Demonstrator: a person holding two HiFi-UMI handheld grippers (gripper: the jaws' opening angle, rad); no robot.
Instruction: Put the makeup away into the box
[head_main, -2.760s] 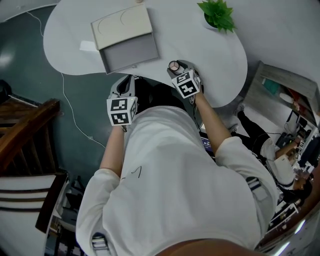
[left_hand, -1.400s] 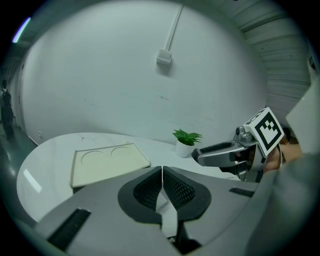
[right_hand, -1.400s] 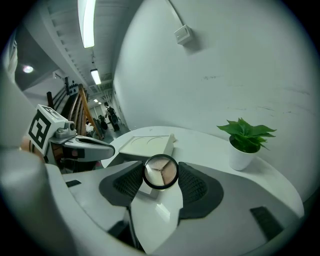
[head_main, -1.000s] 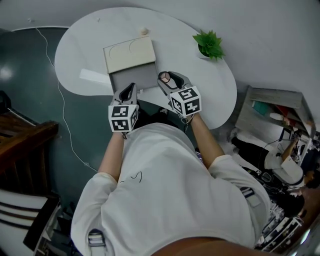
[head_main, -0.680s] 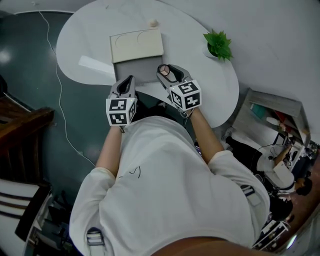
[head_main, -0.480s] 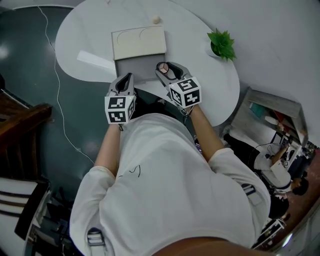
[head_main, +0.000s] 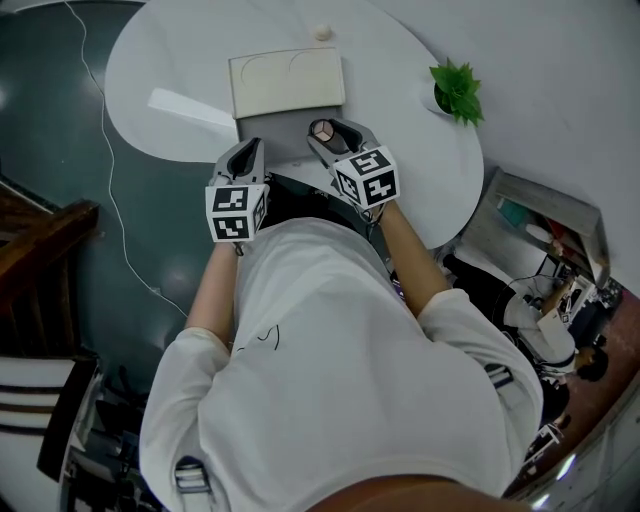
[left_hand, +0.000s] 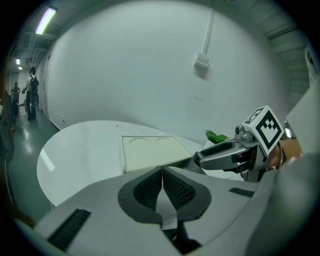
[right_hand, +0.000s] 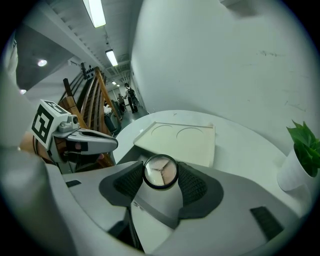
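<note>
White round-edged table (head_main: 400, 80) under a pale wall, with dark floor on the near side.

- Compact (right_hand: 160, 171): small, round, clear lid over pinkish powder. It is clamped by its rim between the pads of the right gripper (head_main: 327, 133) and faces up. From the head view we place it over the near right corner of the box (head_main: 288, 82), just above the grey tray (head_main: 285, 150). We cannot tell whether it touches the tray.
- Box: open. The cream lid, with two round recesses, lies flat on the far side of the tray. We see nothing in the tray.
- Left gripper (left_hand: 162, 187): jaws together with nothing between them, held at the near left corner of the box.
- Plant (head_main: 458, 92): well to the right of the box.
- Small pale ball (head_main: 322, 32): just beyond the box.
- White strip (head_main: 190, 108): left of the box.

Our judgement: the carry is about done, and lowering and release remain.

Risks:
- The pads grip only a curved rim, so the compact may pivot or squirt out as the jaws loosen.
- If it is let go while high, it may bounce or roll out of the shallow tray.
- That corner of the box sits by the table's near edge, so a stray compact would go to the floor.
- Either gripper could nudge the light box on the way down.
</note>
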